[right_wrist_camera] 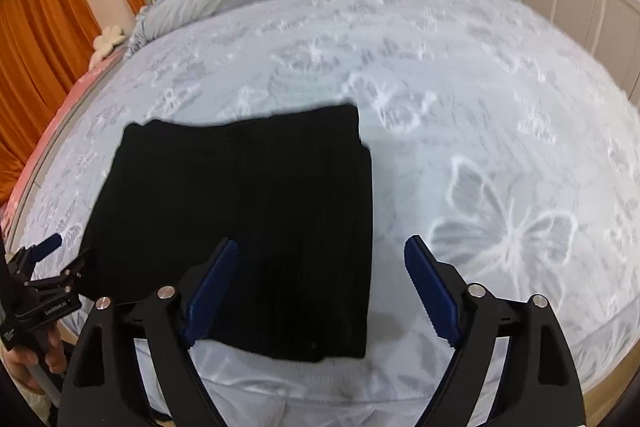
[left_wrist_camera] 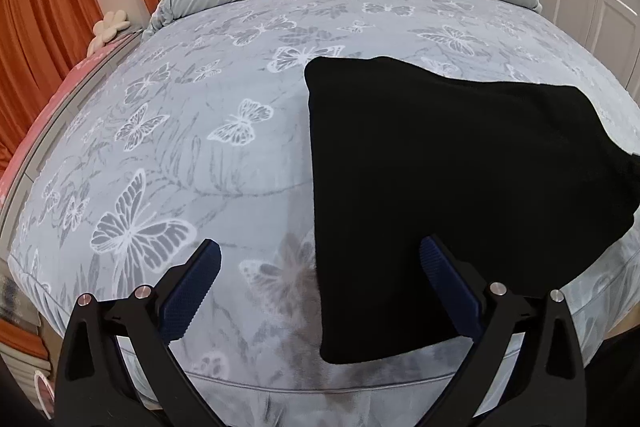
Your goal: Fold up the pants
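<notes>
Black fabric pants (right_wrist_camera: 240, 219) lay folded into a rectangle on butterfly-print bed (left_wrist_camera: 180, 147) | left gripper (left_wrist_camera: 320, 291) at 7 o'clock, jaws apart, empty | right gripper (right_wrist_camera: 320, 287) at 5 o'clock, apart, empty; likely released, fold seemingly finished.

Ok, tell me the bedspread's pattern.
Pale grey-blue bedspread with white butterflies; sharpest in the left wrist view.

Two handheld grippers angle steeply downward. The left gripper (left_wrist_camera: 320, 267) has its jaws spread wide with nothing clamped between its blue pads (left_wrist_camera: 448, 279). The right gripper (right_wrist_camera: 320, 267) is likewise spread apart and grips nothing. In the right wrist view, at eight o'clock, a person's hand (right_wrist_camera: 28, 359) grasps the left gripper's handle.
</notes>
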